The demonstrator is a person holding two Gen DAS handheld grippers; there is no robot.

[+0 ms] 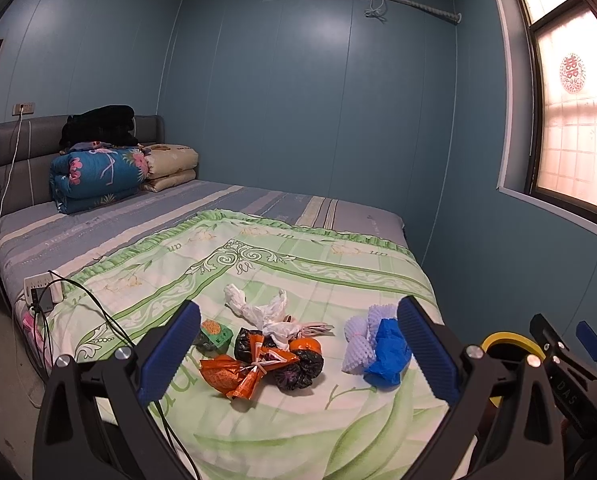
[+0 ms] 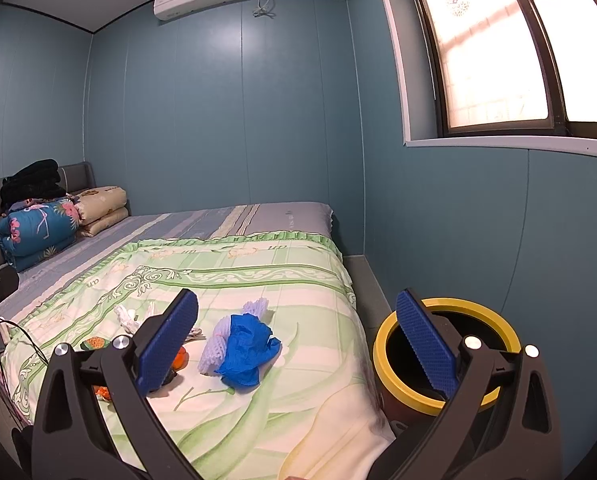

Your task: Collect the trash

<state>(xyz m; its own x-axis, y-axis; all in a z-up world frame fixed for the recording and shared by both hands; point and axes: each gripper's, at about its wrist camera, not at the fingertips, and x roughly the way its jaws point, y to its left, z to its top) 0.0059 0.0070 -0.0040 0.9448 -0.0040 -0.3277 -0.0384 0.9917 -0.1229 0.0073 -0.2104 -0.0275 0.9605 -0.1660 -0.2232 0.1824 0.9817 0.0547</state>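
Note:
Trash lies on the green quilt [image 1: 282, 420]: an orange wrapper [image 1: 238, 376], black bags [image 1: 298, 368], a white plastic bag [image 1: 258, 310], a small green packet [image 1: 214, 334], and a blue bag with lilac foam net [image 1: 382, 350], which also shows in the right wrist view [image 2: 244, 354]. My left gripper [image 1: 298, 352] is open and empty, above the pile. My right gripper [image 2: 298, 344] is open and empty, between the blue bag and a yellow-rimmed bin [image 2: 446, 396] beside the bed. The bin's rim [image 1: 510, 338] shows in the left wrist view next to the right gripper's body [image 1: 578, 368].
Folded quilts [image 1: 98, 176] and dark clothes are stacked at the headboard. A power strip with cables [image 1: 42, 290] lies on the bed's left edge. Blue walls stand close behind and to the right, with a window [image 2: 498, 48] above the bin.

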